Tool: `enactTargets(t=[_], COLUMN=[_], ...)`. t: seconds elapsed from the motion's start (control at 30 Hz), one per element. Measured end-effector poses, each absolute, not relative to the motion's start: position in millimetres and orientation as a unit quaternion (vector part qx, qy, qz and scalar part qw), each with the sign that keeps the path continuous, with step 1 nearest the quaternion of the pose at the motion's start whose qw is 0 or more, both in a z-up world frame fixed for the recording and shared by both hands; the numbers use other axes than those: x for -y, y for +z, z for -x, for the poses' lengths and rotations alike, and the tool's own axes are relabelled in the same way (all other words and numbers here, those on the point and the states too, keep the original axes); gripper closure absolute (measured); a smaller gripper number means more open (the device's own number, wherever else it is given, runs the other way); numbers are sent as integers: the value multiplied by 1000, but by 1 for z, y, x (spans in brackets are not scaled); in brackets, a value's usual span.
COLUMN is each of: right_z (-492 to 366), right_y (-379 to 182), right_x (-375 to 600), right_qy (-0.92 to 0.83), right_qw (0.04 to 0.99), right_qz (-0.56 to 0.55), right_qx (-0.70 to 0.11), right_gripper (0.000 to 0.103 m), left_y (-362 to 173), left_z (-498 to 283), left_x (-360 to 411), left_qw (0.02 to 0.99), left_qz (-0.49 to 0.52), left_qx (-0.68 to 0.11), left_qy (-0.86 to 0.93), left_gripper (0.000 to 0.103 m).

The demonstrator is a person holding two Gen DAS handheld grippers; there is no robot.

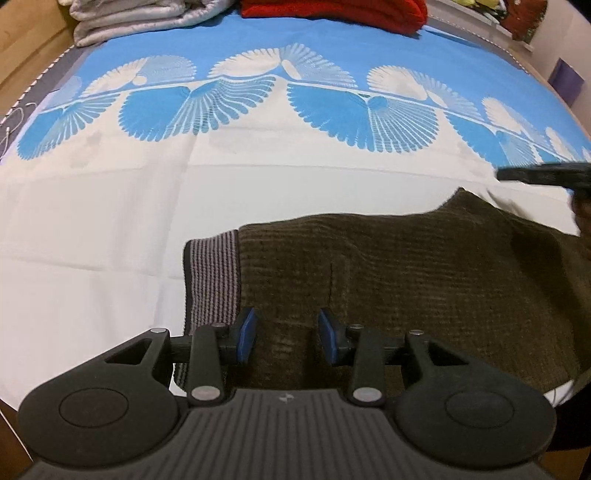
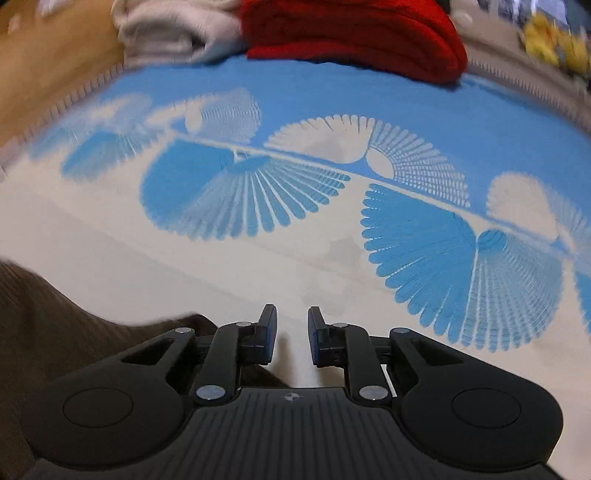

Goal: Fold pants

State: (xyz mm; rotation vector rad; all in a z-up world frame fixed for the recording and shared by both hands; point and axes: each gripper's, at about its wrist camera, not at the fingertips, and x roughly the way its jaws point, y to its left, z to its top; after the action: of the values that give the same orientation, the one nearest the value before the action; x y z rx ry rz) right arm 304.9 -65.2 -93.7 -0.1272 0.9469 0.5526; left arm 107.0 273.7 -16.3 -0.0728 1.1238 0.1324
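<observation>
**Both of your grippers hover open over the pants on the bed**

Your left gripper [image 1: 287, 334] points down at dark brown ribbed pants [image 1: 424, 273] that lie flat on a bed sheet [image 1: 110, 229]. Its blue-padded fingers [image 1: 248, 334] stand apart with the brown cloth showing between them, and they press on nothing. A grey striped waistband [image 1: 214, 277] forms the left end of the pants, just left of your left finger.

Your right gripper [image 2: 292, 334] appears at the right edge of the left view as a dark, blurred shape above the far corner of the pants. In its own view, its fingers [image 2: 269, 332] stand a narrow gap apart over bare white sheet, holding nothing. The pants fill the lower left corner of that view, beside and under the left finger.

The sheet is white near you and blue farther away, with a band of fan shapes. At its far edge lie a folded grey-white bundle [image 1: 140, 18] and a red folded cloth [image 1: 332, 13].
</observation>
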Motion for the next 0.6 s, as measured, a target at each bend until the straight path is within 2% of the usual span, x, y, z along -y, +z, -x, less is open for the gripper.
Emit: enactTargets(t=[0.03, 0.13, 0.33, 0.37, 0.4, 0.43, 0.6], right_z=[-305, -292, -268, -264, -259, -257, -281], right_y=[-90, -86, -115, -118, -119, -118, -102], right_x=[71, 82, 79, 79, 80, 81, 110], right_qy=[279, 347, 347, 351, 357, 361, 290], right_qw=[843, 807, 785, 783, 782, 784, 837], right_qz=[49, 69, 176, 183, 189, 194, 86], right_qx=[-457, -473, -482, -481, -474, -466, -456], right_gripper=[83, 71, 71, 76, 84, 102, 103], left_y=[-17, -16, -15, -16, -15, -16, -17], left_z=[-108, -111, -115, -115, -116, -117, -121], left_x=[-276, -278, -264, -262, -259, -258, -251], left_qw=[844, 844, 844, 844, 845, 845, 845], left_qz=[37, 39, 29, 28, 26, 24, 19], left_qx=[-531, -530, -532, -531, -531, -532, -531], left_qy=[64, 68, 62, 60, 58, 57, 56], left_gripper=[61, 61, 61, 61, 61, 61, 61])
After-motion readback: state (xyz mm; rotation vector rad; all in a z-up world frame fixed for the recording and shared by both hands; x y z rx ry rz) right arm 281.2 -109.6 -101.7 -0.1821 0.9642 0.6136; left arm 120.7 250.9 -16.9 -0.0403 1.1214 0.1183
